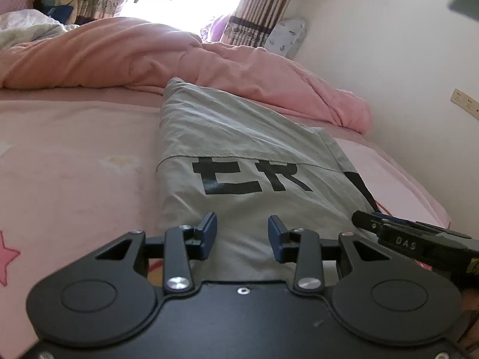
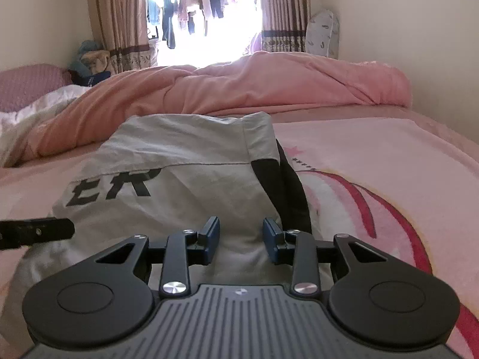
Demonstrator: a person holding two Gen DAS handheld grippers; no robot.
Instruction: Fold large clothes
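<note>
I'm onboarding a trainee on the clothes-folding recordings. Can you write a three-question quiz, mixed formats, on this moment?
1. True or false: the left gripper is clamped on the grey garment.
2. Multiple choice: what lies bunched at the far side of the bed, beyond the garment? A) a pink quilt B) a blue towel C) a cardboard box
3. Fill in: the black letters visible on the garment read ____.

Key
1. False. Its blue pads stand apart with only flat cloth behind them; the right gripper is also open over the garment.
2. A, the pink quilt.
3. ER.
</note>
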